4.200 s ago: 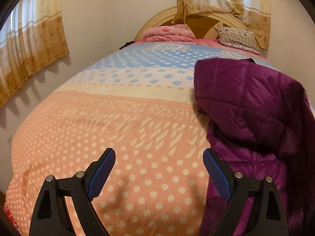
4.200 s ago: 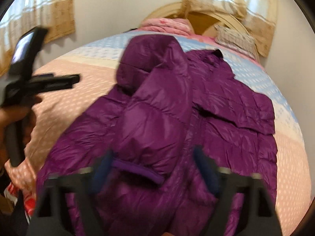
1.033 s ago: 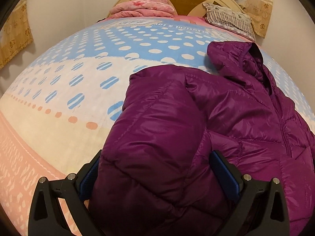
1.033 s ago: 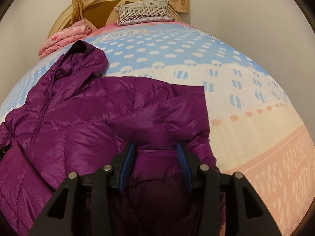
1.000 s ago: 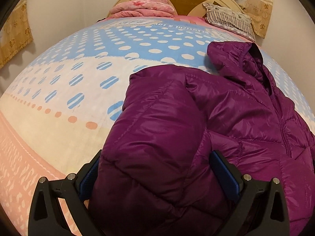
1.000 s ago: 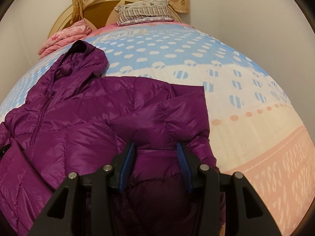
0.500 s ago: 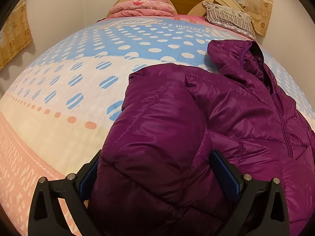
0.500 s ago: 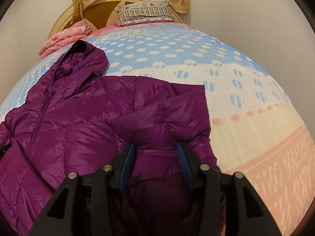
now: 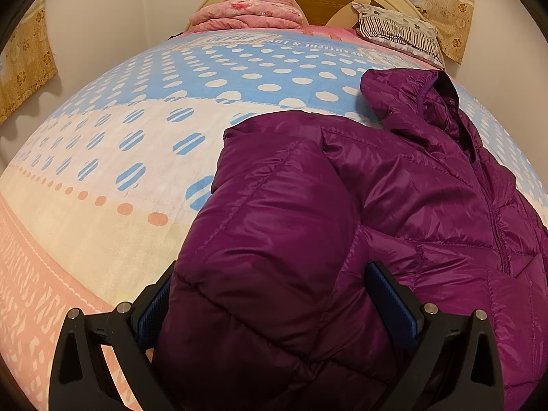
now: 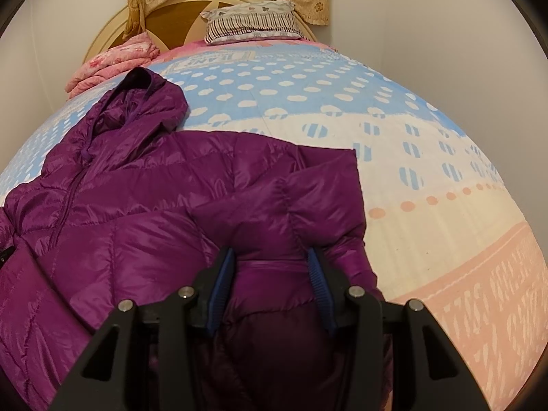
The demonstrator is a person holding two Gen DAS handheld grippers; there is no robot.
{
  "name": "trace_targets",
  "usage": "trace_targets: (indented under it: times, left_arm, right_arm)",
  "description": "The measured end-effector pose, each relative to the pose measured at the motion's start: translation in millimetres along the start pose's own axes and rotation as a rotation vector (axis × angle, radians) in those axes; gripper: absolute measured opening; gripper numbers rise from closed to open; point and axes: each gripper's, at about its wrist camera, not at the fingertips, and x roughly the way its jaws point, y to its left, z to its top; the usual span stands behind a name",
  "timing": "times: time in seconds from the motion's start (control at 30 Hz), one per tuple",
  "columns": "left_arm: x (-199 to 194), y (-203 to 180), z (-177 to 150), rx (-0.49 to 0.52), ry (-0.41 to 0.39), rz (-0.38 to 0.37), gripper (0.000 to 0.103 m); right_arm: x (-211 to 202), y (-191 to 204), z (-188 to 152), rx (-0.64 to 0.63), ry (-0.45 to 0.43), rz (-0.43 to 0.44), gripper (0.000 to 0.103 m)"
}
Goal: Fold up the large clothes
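Left wrist view, bottom centre: left gripper spread wide, blue pads flanking a bulky folded sleeve of the purple down jacket; whether the pads press the fabric cannot be told

Right wrist view, bottom centre: right gripper narrowed, blue pads pinching a fold of the purple down jacket near the other sleeve

Mid-frame: jacket spread front-up on the dotted bedspread, zipper running toward the hood, upper right in left view, upper left in right view

Far, top of frame: folded pink quilt, striped pillow, cream headboard, gold curtain
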Motion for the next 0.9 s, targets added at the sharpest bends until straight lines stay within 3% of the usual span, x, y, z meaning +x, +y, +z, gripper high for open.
trace_targets:
  times: [0.1,0.23,0.3,0.43,0.53,0.67,0.73,0.9]
  left_arm:
    - [0.0,-0.5,0.3,0.001,0.008,0.0,0.102]
    - [-12.9,1.5,10.4,0.059,0.086,0.009,0.102]
    - [-35.7,3.5,22.2,0.088,0.023,-0.002,0.102]
    - [-53.4,-1.1,60.3,0.149,-0.05,-0.046,0.102]
    - [-40.6,-6.7,92.1,0.109,-0.031,-0.117,0.102]
    - [-16.9,-33.3,127.0,0.14,-0.04,-0.147,0.102]
    - [1.2,-48.5,143.9,0.15,-0.039,-0.119,0.102]
    - [39.5,-60.3,175.3,0.095,-0.026,-0.139,0.102]
  right_arm:
    - [0.2,-0.2,0.3,0.001,0.005,0.009,0.052]
    - [-5.2,5.9,7.5,-0.055,0.076,0.039,0.071]
    - [-17.3,6.7,18.9,-0.087,0.108,0.119,0.075]
    - [-31.8,10.3,54.9,-0.114,0.049,0.177,0.075]
    - [-14.3,11.5,92.6,-0.056,0.076,0.295,0.075]
    - [12.5,27.0,130.9,-0.056,0.062,0.302,0.075]
    - [32.3,35.2,150.0,-0.062,0.063,0.304,0.075]
    - [77.8,37.7,176.6,0.026,0.078,0.345,0.075]
